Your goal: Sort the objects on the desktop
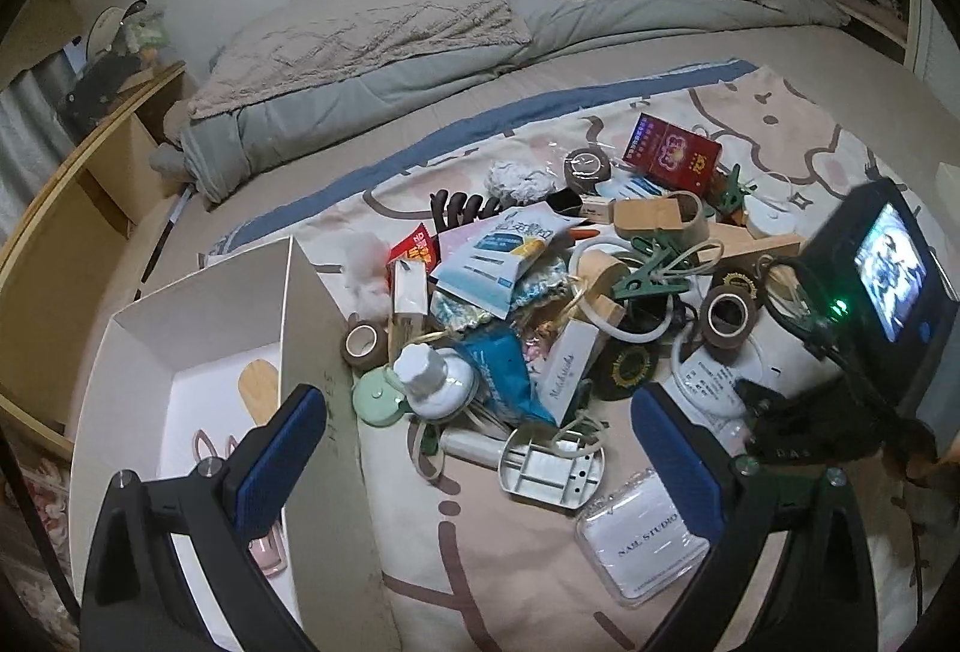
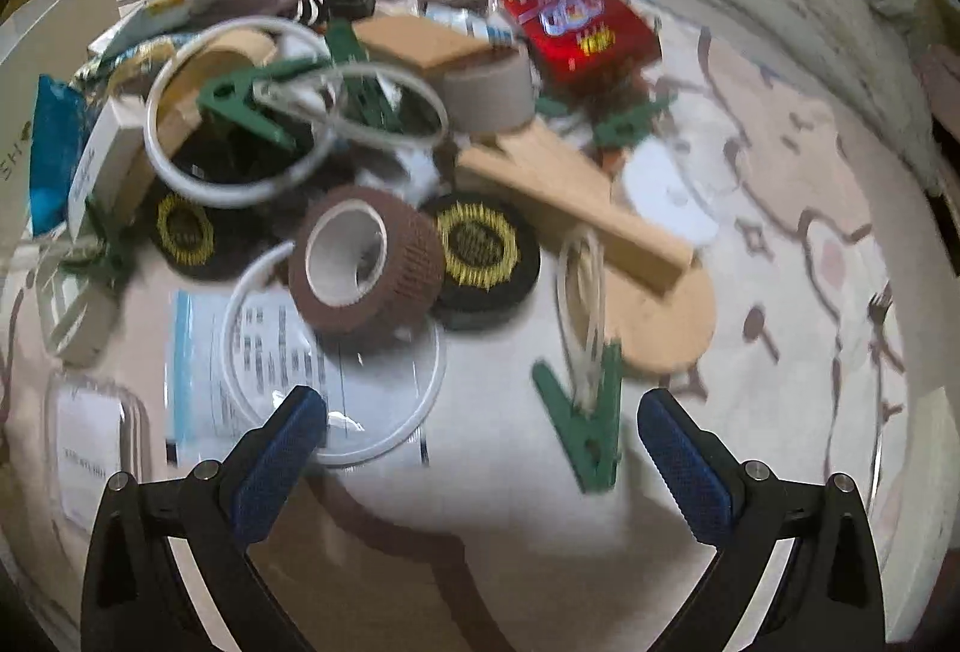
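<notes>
Left wrist view: a bed with a grey quilt (image 1: 384,33) at its head carries a pink cartoon-print sheet (image 1: 528,580); a wooden shelf unit (image 1: 78,159) stands at the left. A heap of small objects (image 1: 540,292) lies mid-sheet. A white cardboard box (image 1: 240,352) sits just left of the heap, a wooden spatula (image 1: 259,388) inside. The left gripper (image 1: 474,448) hovers with tongs wide and empty. The right gripper's body, with a lit screen (image 1: 888,280), shows at the right edge.

Right wrist view (blurred): the right gripper (image 2: 480,430) is spread wide, holding nothing. Between its fingers lies a green clothespin (image 2: 591,424), long axis roughly along the fingers, strung with cord. A brown tape roll (image 2: 366,262) lies tilted, core facing the camera.
</notes>
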The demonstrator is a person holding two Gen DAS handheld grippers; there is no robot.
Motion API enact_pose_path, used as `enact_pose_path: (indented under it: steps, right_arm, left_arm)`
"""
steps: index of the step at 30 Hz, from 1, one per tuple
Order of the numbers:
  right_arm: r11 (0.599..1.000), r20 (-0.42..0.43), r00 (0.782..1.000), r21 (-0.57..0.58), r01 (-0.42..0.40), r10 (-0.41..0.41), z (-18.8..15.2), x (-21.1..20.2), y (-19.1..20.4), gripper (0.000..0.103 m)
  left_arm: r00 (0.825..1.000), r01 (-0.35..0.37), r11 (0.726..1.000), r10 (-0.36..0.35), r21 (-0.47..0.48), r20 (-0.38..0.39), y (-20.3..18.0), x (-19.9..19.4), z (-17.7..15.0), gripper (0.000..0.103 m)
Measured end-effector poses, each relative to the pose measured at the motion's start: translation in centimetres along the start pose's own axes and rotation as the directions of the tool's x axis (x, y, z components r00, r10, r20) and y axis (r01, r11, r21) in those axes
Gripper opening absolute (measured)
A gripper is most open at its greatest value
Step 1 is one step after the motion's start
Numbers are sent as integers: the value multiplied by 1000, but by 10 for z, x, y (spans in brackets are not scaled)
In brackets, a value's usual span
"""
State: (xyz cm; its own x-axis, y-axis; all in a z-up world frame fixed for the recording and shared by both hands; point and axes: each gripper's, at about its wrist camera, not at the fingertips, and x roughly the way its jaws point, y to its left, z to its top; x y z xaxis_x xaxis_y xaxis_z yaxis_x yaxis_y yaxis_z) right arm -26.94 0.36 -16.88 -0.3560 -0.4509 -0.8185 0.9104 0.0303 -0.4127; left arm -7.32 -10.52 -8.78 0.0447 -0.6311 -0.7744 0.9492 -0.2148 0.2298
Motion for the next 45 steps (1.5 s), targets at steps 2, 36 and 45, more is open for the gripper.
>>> enact_pose_path:
  steps: [2, 36, 45]
  right_arm:
    - [1000, -28, 1000, -18, -13, 12, -9, 1, -2, 103]
    - [967, -195, 980, -238, -89, 42, -110, -58, -21, 103]
    - [989, -144, 987, -113, -91, 74, -95, -83, -40, 103]
  left_arm:
    - [1000, -4, 1000, 4, 6, -1, -3, 1, 0, 102]
    - [953, -128, 963, 186, 238, -239, -71, 95, -34, 102]
    - [951, -97, 968, 159, 233, -265, -70, 88, -46, 102]
